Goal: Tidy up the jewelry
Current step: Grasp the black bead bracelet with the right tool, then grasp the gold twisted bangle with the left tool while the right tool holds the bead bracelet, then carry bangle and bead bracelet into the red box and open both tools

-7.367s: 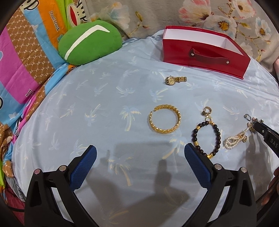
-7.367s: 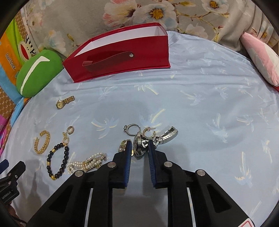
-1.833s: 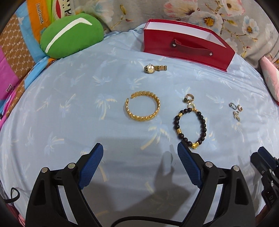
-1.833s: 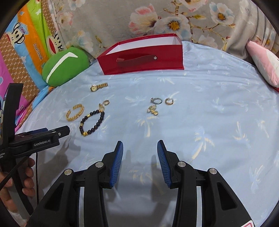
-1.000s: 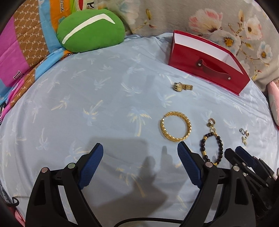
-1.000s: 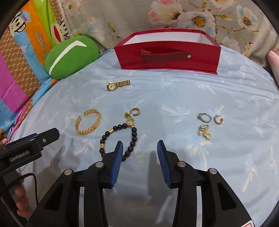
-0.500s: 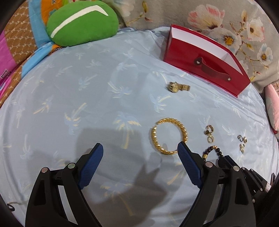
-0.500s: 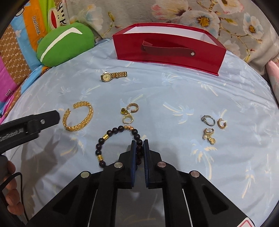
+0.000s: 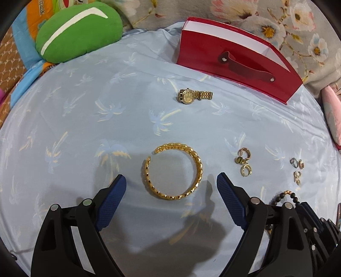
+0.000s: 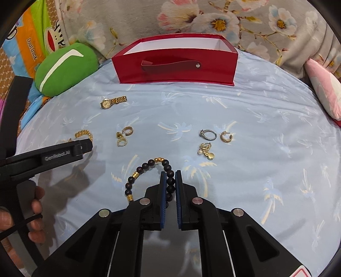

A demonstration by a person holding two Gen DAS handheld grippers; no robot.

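Observation:
My right gripper point(image 10: 170, 173) is shut on the right side of the dark bead bracelet point(image 10: 138, 170), which lies on the blue sheet. My left gripper point(image 9: 170, 183) stands open just above the gold cuff bracelet point(image 9: 172, 173), a finger on each side and neither touching it. Beyond lie the gold watch point(image 9: 192, 96), also the watch point(image 10: 111, 102), and the open red box point(image 9: 234, 64), the same box point(image 10: 177, 61). A gold earring cluster point(image 10: 124, 135) and a group of rings and earrings point(image 10: 213, 139) lie between.
A green cushion point(image 10: 64, 68) sits at the back left, a pink pillow point(image 10: 326, 93) at the right edge. A floral blanket point(image 10: 191, 19) lies behind the box. A hand point(image 10: 21, 215) holds the left gripper's handle at the lower left of the right wrist view.
My right gripper went from open above the bead bracelet to shut on its right side. My left gripper moved over the gold cuff, which now lies between its open fingers.

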